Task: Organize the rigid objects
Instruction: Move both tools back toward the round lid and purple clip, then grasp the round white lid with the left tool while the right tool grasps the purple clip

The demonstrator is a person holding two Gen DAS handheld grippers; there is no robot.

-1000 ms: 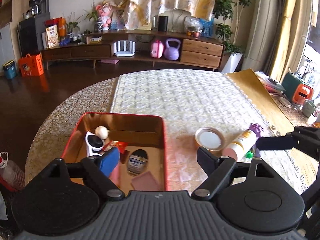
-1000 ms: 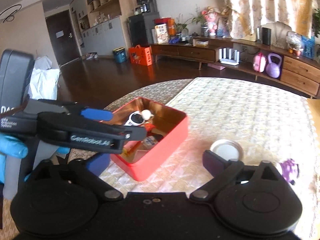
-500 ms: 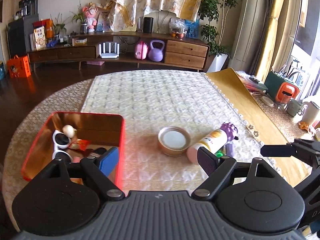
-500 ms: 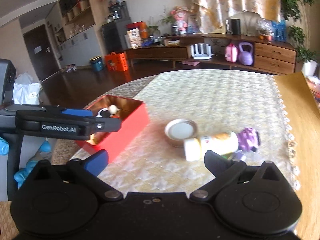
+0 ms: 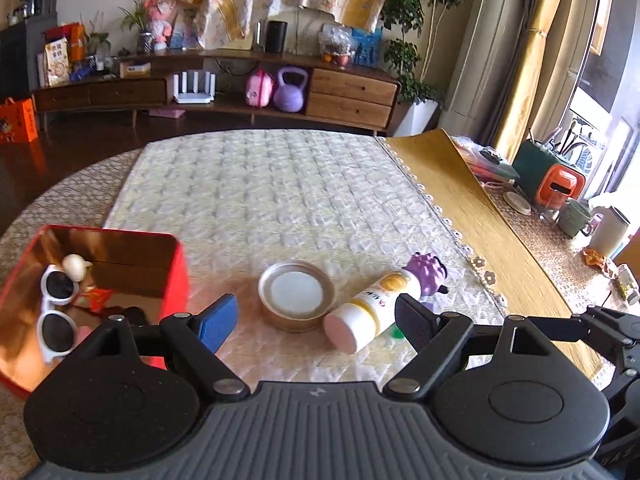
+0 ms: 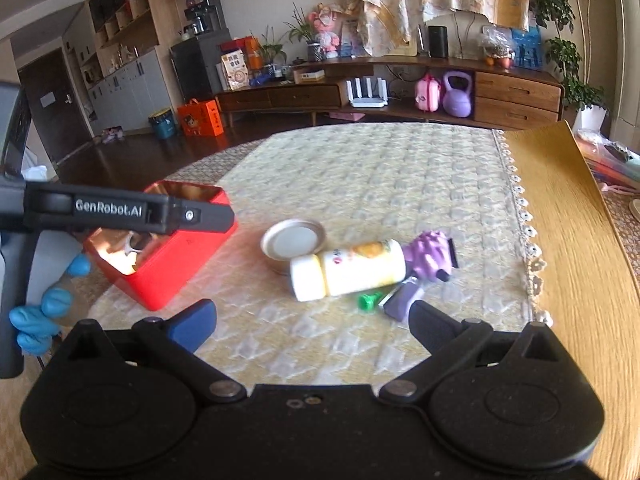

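Observation:
A red tin box point(image 5: 176, 276) point(image 6: 180, 256) sits at the table's left and holds white sunglasses point(image 5: 56, 304), a small white ball point(image 5: 74, 266) and other small items. On the cloth lie a round metal lid point(image 5: 296, 294) point(image 6: 294, 242), a white and yellow bottle point(image 5: 372, 308) point(image 6: 352, 270) on its side, a purple toy point(image 5: 428, 272) point(image 6: 430, 254), a green piece point(image 6: 370, 302) and a small purple item point(image 6: 402, 300). My left gripper point(image 5: 316, 320) is open and empty just before the lid and bottle. My right gripper point(image 6: 312, 322) is open and empty in front of the bottle.
A yellow mat point(image 5: 460, 208) covers the table's right part, with cups, a mug and an orange-green holder point(image 5: 556, 184) beyond it. The table's edge curves off at left. A low wooden sideboard point(image 5: 224, 88) stands across the room.
Both grippers have swung to the right, away from the red box and toward the lid, bottle and purple toy. Both stay open and empty.

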